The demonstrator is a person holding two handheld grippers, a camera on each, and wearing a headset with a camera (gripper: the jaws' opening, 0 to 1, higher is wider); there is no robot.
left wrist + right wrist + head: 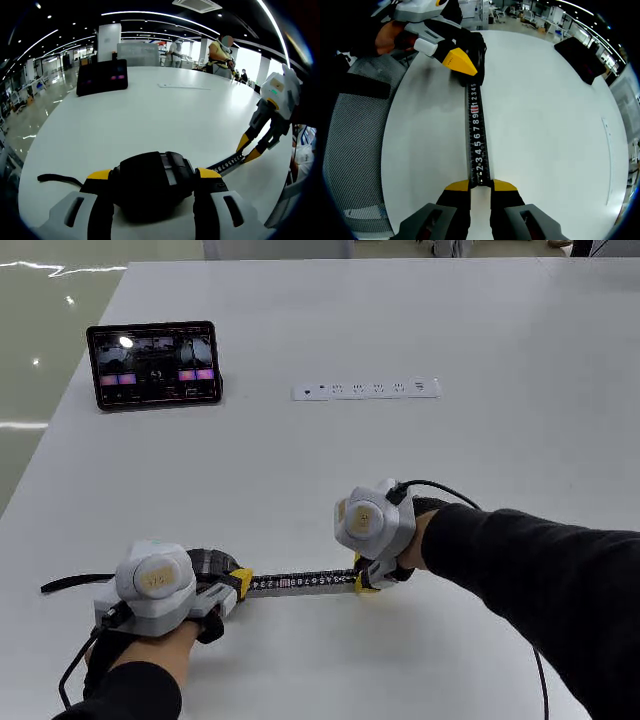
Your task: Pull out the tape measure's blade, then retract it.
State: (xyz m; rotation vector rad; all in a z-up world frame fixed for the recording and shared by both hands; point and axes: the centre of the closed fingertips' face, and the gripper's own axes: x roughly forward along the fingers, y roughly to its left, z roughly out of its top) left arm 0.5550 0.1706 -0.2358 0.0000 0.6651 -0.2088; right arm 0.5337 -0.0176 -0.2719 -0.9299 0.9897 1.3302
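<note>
Surface: white workbench [420, 330]; an open-plan hall lies behind it in the left gripper view.
Case [212, 564]: black tape-measure body, lower left of the head view.
Blade [300, 582]: drawn out, stretched straight from the case to the right gripper, numbers facing up.
Left gripper [153, 175]: jaws clamped on the case, one yellow tip on each side.
Right gripper [480, 186]: jaws narrow, pinching the blade's free end.
Other: lit tablet [155, 365] upper left; power strip [366, 390] upper centre.
</note>
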